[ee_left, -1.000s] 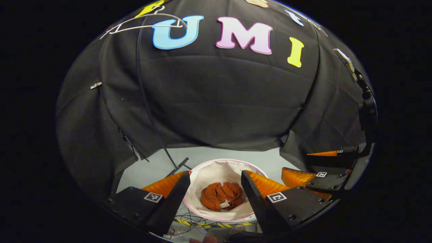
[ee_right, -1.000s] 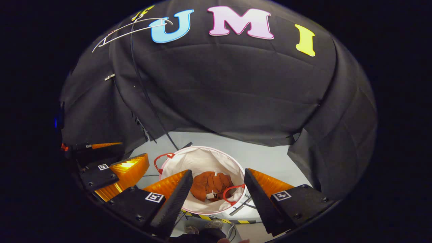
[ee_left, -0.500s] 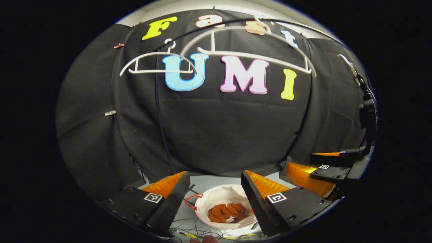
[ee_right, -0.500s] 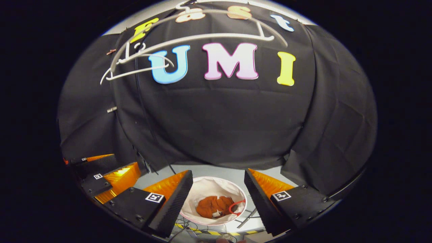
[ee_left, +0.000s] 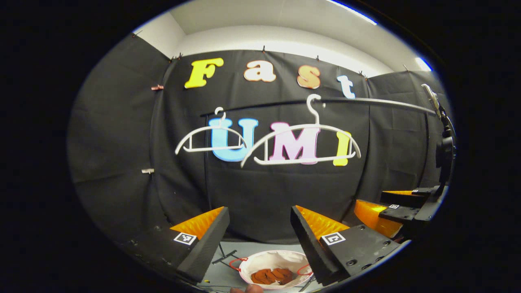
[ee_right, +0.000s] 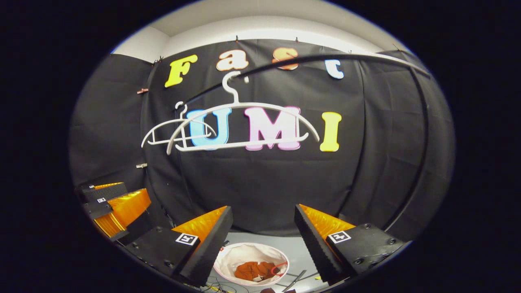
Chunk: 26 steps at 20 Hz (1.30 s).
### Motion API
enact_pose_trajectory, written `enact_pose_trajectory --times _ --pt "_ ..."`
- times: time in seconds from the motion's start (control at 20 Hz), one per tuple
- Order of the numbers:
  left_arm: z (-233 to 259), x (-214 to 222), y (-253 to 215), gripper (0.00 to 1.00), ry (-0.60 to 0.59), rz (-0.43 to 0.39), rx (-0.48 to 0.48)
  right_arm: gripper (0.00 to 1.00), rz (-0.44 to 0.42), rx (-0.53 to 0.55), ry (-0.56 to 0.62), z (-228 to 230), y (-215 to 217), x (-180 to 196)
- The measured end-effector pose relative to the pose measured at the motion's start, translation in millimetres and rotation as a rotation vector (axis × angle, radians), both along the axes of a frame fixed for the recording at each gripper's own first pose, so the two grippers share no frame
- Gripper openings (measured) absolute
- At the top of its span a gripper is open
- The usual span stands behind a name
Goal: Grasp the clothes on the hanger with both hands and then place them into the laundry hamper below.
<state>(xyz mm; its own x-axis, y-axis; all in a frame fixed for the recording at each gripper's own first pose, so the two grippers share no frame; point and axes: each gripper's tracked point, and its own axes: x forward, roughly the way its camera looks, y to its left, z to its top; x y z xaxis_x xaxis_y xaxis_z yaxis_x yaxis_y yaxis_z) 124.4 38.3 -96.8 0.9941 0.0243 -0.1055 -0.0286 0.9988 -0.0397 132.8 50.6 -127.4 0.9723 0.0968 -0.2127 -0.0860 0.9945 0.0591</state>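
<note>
A rust-brown garment lies crumpled inside the white laundry hamper on the floor far below. Two bare white hangers hang from a dark rail in front of the black cloth. My left gripper is open and holds nothing, raised well above the hamper. My right gripper is open and holds nothing too, at about the same height. In the left gripper view the right gripper stands at the right edge; in the right gripper view the left gripper stands at the left edge.
Red handles stick out of the hamper's rim. Loose cables and a yellow-black striped tape lie on the grey floor by the hamper. A dark stand's feet rest behind the hamper.
Both grippers have risen and tilted upward, away from the hamper; the hamper has shrunk toward the bottom of both views and the hangers and rail have come into the middle. Both stayed open.
</note>
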Motion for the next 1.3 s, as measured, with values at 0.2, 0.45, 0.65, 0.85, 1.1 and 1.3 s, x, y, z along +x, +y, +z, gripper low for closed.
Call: enact_pose_trajectory --times 0.2,0.45,0.65,0.85,1.1,1.3 --pt "33 -25 0 0.93 -0.038 0.009 0.01 0.99 -0.004 -0.021 -0.073 46 0 -24" --pt "61 -53 0 0.93 -0.084 0.03 0.051 0.97 -0.003 -0.014 -0.145 85 -7 -46" --pt "72 -71 -5 0.95 -0.094 0.042 0.072 0.96 0.004 0.018 -0.174 101 -13 -54" --pt "73 -83 -12 0.95 -0.089 0.046 0.072 0.96 0.005 0.017 -0.176 101 -23 -54" --pt "77 -90 -16 0.98 -0.094 0.043 0.069 0.96 0.001 0.02 -0.187 105 -28 -50" --pt "76 -92 -14 0.98 -0.089 0.045 0.073 0.98 0.011 0.017 -0.209 113 -21 -51"
